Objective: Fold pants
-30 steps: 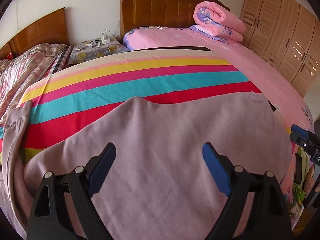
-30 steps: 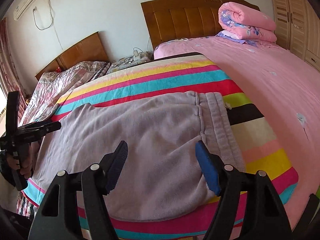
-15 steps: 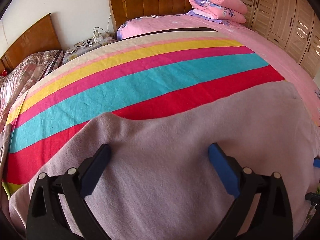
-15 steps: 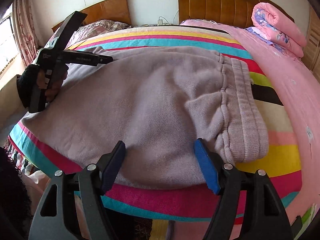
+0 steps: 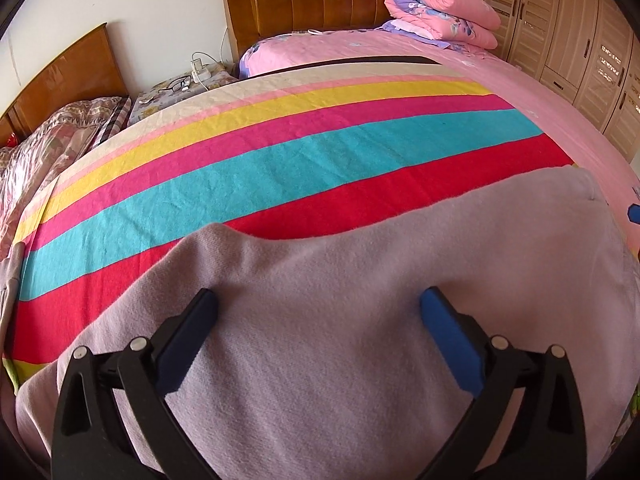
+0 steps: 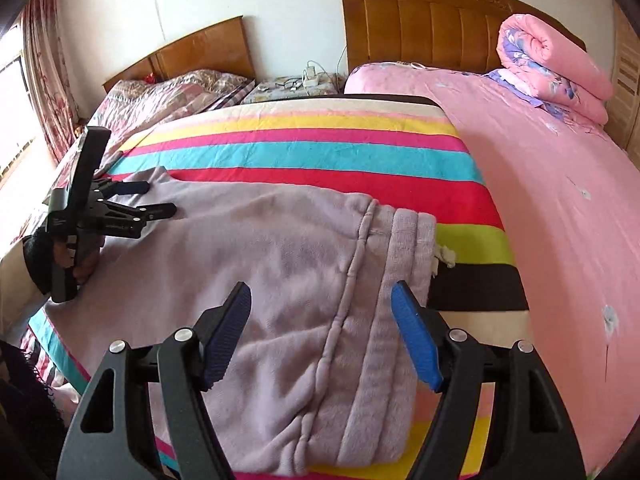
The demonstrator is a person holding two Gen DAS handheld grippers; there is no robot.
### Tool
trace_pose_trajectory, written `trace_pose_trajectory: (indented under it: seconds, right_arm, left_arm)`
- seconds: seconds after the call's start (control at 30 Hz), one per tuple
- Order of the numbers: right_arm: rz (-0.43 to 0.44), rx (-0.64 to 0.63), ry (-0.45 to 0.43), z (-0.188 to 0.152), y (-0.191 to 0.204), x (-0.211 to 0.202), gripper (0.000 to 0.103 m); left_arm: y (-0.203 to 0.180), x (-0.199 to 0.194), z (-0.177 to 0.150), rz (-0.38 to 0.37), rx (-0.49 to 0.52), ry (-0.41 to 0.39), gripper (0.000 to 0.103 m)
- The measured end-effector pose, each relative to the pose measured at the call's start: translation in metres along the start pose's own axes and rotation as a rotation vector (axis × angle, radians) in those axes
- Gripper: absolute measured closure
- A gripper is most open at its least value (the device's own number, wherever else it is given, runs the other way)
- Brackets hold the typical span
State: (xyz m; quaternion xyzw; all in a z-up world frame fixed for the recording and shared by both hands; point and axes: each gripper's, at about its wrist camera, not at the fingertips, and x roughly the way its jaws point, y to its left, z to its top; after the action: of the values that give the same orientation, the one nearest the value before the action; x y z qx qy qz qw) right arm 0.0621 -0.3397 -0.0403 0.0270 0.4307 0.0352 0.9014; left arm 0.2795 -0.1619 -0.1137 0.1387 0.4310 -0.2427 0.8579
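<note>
Pants (image 6: pixel 280 264) lie on the striped blanket (image 5: pixel 280 160) at the near edge of the bed, waistband (image 6: pixel 400 280) toward the pink sheet side, leg end toward your left. They look doubled lengthwise already, one leg over the other, so prob. the first fold is done; judging by the long flat shape, the crosswise folds are still left.

Your left hand-held gripper (image 5: pixel 318 316) is released, jaws spread wide w/ nothing clamped, hovering close over the cloth near a raised corner of fabric. In the right wrist view it sits at the far left end (image 6: pixel 154 200), your hand (image 6: pixel 80 256) on its grip. Your right hand-held gripper (image 6: pixel 320 320) is also unclamped, jaws apart above the waistband area; cloth shows between the pads but they don't pinch it.

Hard to tell: how many layers lie under the top one, and where the cuffs are, since the leg end runs out of view at the left. Near hem is cut off by both grippers' bodies. A whitish bit by the waistband is prob. a drawstring end or tag, can't confirm.
</note>
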Motion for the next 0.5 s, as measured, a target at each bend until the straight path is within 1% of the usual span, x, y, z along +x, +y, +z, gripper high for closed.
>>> trace_pose_trajectory:
  seconds: [0.1, 0.17, 0.2, 0.27, 0.3, 0.33, 0.37, 0.43, 0.47, 0.5]
  right_arm:
    - [0.066, -0.071, 0.096, 0.03, -0.005, 0.036, 0.032]
    - [0.06, -0.111, 0.155, 0.041, -0.009, 0.06, 0.031]
    - [0.068, -0.113, 0.188, 0.043, -0.01, 0.072, 0.027]
    - [0.089, -0.072, 0.177, 0.046, -0.016, 0.074, 0.027]
    - [0.087, -0.057, 0.169, 0.047, -0.017, 0.072, 0.027]
    - [0.067, -0.056, 0.154, 0.047, -0.015, 0.066, 0.027]
    - [0.043, -0.061, 0.134, 0.048, -0.01, 0.06, 0.027]
    - [0.046, -0.084, 0.099, 0.05, 0.002, 0.051, 0.026]
    - [0.052, -0.104, 0.091, 0.049, 0.007, 0.05, 0.026]
    - [0.043, -0.125, 0.101, 0.05, 0.011, 0.054, 0.026]
  left_arm:
    - [0.0, 0.0, 0.0, 0.002, -0.002, -0.001, 0.001]
    - [0.0, -0.001, -0.001, 0.008, -0.006, -0.005, 0.001]
    - [0.0, -0.001, -0.001, 0.011, -0.008, -0.005, 0.001]
    - [0.0, -0.002, -0.001, 0.015, -0.012, -0.007, 0.001]
    - [0.0, -0.002, -0.001, 0.015, -0.014, -0.008, 0.001]
    - [0.0, -0.003, -0.002, 0.015, -0.014, -0.008, 0.001]
    - [0.001, -0.003, -0.002, 0.015, -0.015, -0.008, 0.001]
    - [0.001, -0.003, -0.002, 0.016, -0.017, -0.009, 0.001]
    - [0.0, -0.003, -0.002, 0.016, -0.017, -0.009, 0.001]
    - [0.0, -0.003, -0.002, 0.016, -0.017, -0.009, 0.001]
